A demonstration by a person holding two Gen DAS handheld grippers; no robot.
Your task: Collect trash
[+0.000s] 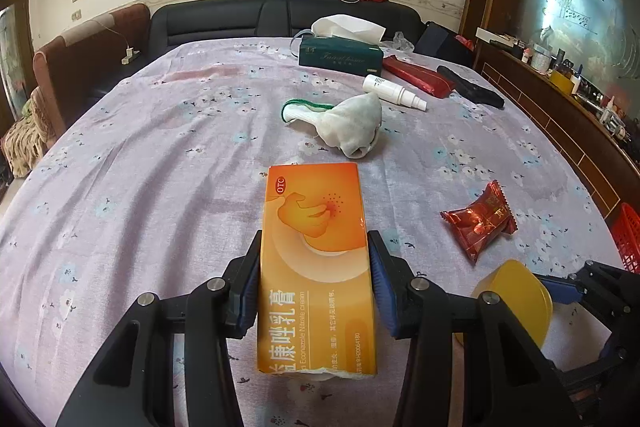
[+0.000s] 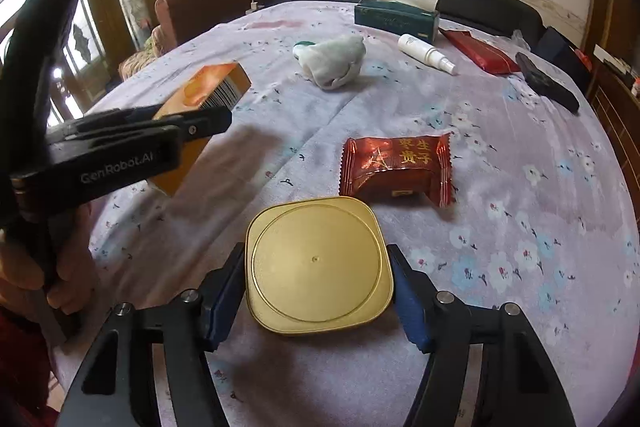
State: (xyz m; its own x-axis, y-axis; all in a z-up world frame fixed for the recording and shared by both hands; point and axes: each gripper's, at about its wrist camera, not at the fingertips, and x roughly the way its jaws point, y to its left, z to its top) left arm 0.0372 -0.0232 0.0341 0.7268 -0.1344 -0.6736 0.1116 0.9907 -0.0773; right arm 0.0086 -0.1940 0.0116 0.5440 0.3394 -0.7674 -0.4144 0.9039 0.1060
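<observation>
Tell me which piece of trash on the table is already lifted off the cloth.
The orange cardboard medicine box, clamped in the left hand-held gripper.

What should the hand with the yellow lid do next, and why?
Probably close the right gripper a little more onto the gold lid. The lid sits between the blue pads, with a slim gap still showing on the right. The left gripper already holds the orange box.

Orange cream box clamped lengthwise, raised off the cloth; gold square lid flat; red candy wrapper just beyond.
</observation>
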